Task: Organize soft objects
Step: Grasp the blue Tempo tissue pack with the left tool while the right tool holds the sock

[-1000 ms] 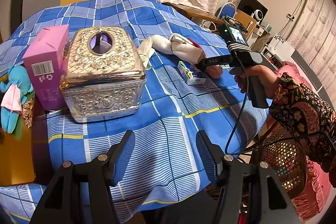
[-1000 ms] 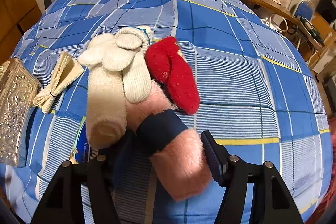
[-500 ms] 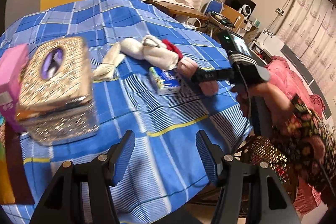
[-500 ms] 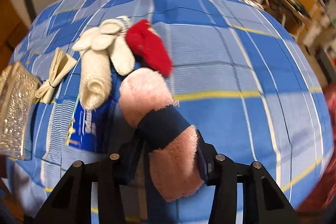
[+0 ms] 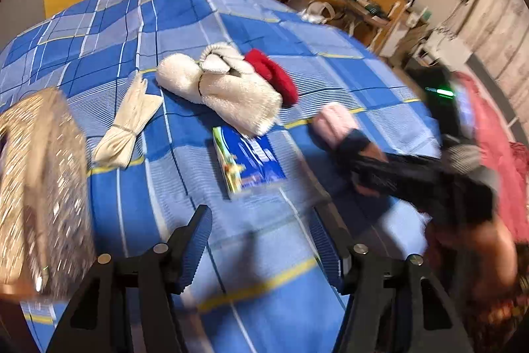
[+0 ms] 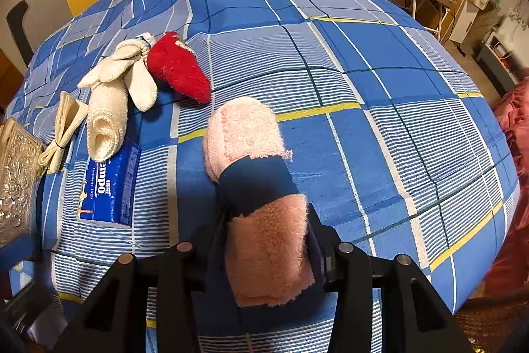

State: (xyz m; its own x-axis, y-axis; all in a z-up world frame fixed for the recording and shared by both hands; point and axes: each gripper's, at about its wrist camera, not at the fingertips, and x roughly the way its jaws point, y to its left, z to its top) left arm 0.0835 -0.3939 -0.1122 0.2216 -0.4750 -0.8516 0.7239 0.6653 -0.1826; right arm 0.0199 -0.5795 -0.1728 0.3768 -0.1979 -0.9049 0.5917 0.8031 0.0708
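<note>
**Ana:** So where is the pink towel roll (image 6: 254, 184) sitting right now?

**Ben:** Between the pads of the right gripper (image 6: 267, 240) — the jaws are pressing on its near end, just behind the dark blue band (image 6: 256, 184) wrapped round its middle. They have just been closing on it. The far end is reaching out over the blue checked tablecloth (image 6: 380, 62); whether it is touching the cloth I cannot tell.

**Ana:** How is it going to handle?

**Ben:** My guess is light and squashy. Terry pile is giving under the pads, so it is probably not slipping, but a roll gripped at one end may droop or loosen. Taking it closer to the band looks safer, since the band is holding the roll together.

**Ana:** And the left gripper (image 5: 264, 248)?

**Ben:** Its jaws are standing wide with nothing between them, hanging over bare cloth near the blue tissue packet (image 5: 248, 164).

**Ana:** Any containers?

**Ben:** Only the ornate gold box (image 5: 36, 194) at the left edge — blurred, and I am seeing nothing of its inside. The cream towel rolls (image 6: 112, 98), the red soft piece (image 6: 178, 71) and the tied cream bundle (image 6: 64, 128) are lying loose on the cloth, in no container.
</note>
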